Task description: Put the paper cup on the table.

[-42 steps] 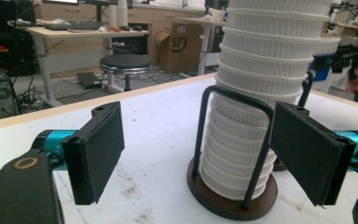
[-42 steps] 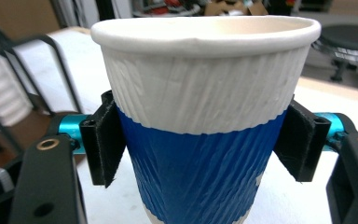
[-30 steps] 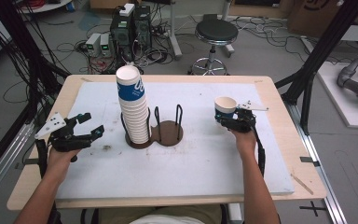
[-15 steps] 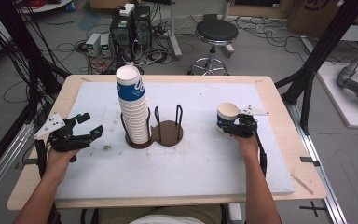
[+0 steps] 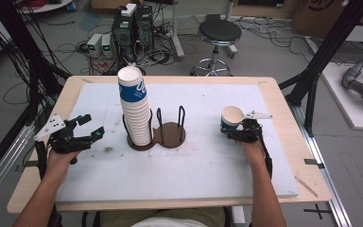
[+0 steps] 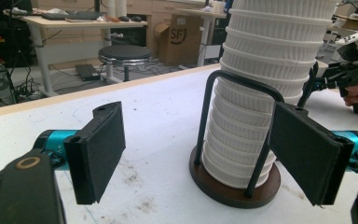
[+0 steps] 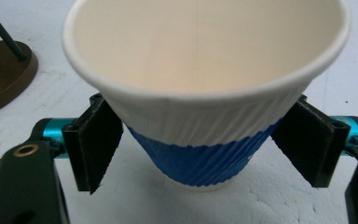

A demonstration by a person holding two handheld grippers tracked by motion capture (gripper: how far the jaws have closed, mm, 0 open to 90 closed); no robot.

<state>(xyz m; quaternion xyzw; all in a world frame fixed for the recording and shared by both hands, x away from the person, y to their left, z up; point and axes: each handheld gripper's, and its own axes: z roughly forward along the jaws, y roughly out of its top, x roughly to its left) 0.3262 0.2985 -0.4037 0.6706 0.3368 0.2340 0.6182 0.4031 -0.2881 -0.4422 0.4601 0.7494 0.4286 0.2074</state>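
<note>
The right gripper (image 7: 200,140) pinches a light, crushable blue-and-white ribbed paper cup (image 7: 205,93) between its jaws, best held gently mid-wall, while the left gripper (image 6: 205,154) stands spread.

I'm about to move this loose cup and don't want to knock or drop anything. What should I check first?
1. Right tongs around the single cup, a pad against each side: ok.
2. Grip firm enough to lift: cannot tell.
3. Single cup upright, nothing inside: ok.
4. Left tongs open, holding nothing, apart from the stack of cups: ok.
5. Stack upright in the holder: ok.
6. Holder's other ring free: ok.
</note>
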